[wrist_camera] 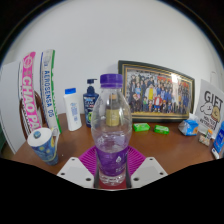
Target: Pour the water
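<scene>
Two fingers (pixel 111 172) clamp a clear water bottle (pixel 110 125), holding it upright. Ahead on the wooden surface (pixel 160 148), a cup (pixel 43 145) likely waits for pouring.

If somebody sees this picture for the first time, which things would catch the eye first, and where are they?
First the clear bottle with a purple cap, upright between the fingers, whose purple pads sit at its base. Behind it, a framed group photo leans on the wall, and beside the bottle stands a paper cup on the brown table. Whether the fingers press the bottle is unclear.
</scene>
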Demonstrator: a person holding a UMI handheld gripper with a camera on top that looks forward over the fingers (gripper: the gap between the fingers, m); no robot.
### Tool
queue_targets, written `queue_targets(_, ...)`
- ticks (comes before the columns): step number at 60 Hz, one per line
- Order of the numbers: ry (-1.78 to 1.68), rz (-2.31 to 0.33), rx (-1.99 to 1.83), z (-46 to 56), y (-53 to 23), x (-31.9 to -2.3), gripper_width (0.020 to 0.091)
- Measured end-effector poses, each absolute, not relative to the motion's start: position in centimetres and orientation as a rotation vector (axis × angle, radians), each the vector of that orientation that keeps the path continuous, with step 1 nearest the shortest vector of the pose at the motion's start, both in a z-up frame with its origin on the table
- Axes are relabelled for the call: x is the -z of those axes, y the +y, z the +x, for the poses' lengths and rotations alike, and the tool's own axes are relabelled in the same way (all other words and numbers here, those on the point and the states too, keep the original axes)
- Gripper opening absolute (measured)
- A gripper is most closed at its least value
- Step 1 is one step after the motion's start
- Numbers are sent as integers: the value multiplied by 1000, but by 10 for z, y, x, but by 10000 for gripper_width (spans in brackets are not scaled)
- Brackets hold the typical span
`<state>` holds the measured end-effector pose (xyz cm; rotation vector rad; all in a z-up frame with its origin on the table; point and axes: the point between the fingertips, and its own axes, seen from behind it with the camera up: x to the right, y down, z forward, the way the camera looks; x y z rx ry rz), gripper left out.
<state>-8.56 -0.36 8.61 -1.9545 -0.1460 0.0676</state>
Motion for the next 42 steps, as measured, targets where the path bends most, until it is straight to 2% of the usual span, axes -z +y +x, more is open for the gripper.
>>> queue_targets(2,-146,-1962,-62,-84,-6,-77,361)
queue_targets(3,-145,-1969,-61,-83,-7,-70,384)
queue_targets(7,-109,-1916,-80,-80,-10,-72,370)
queue_targets(19,-62,-1943,-123,-80,-13,-70,530)
queue_targets(21,-50,-1973,-126,-79,-16,-68,589)
queue_targets(25,-35,-2006,-115,-80,-24,-76,812)
queue_targets(27,-32,-2014,-88,-79,-30,-83,870)
queue_targets(30,-39,-2023,-35,-80,-41,-96,847)
queue_targets(42,-46,-2072,101,-105,-114,-161,855)
